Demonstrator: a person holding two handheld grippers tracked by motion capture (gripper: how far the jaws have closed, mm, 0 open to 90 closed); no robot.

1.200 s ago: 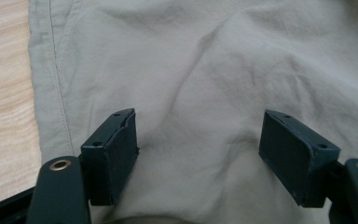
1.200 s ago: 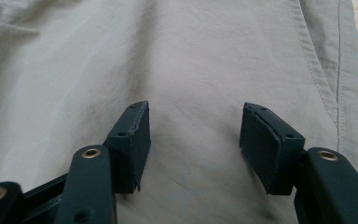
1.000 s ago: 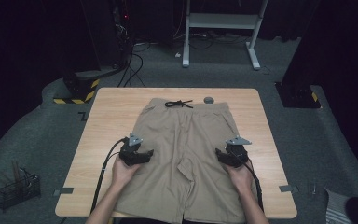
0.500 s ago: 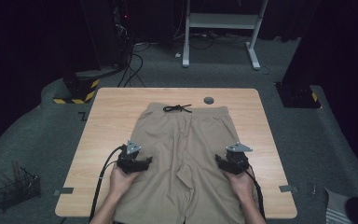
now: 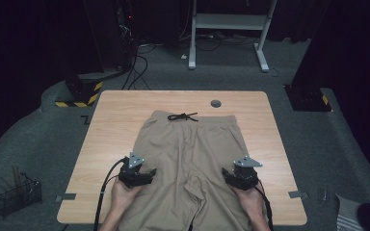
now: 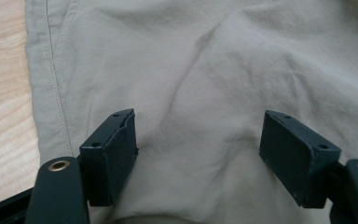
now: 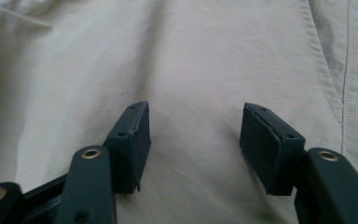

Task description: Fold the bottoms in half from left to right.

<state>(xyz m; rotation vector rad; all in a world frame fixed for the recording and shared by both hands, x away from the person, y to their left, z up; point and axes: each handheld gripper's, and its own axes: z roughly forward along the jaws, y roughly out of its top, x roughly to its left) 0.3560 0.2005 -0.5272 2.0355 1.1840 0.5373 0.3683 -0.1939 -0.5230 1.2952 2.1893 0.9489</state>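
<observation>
A pair of khaki shorts (image 5: 190,159) is laid flat on the light wooden table (image 5: 111,120), waistband toward the far edge with a dark drawstring (image 5: 183,116) knotted at its middle, and the leg hems reaching the near edge between the person's forearms. Over the shorts' left leg, near the outer seam, the left gripper (image 5: 149,172) is held with its jaws spread wide; in the left gripper view only loose, gently creased cloth lies between the black pads (image 6: 116,149), and nothing is pinched. The fabric is judged to be a light, thin woven cotton: soft, limp, not fragile and hardly slippery, so it should bunch and drape rather than keep its shape when lifted. Double-stitched side seams and hems are seen, and these thicker edges are judged the surest places for a grip, one on each side so the garment stays spread. Over the right leg, the right gripper (image 5: 227,175) is likewise wide open above smooth cloth, with the stitched side seam (image 7: 342,93) just beside its outer jaw and nothing held.
</observation>
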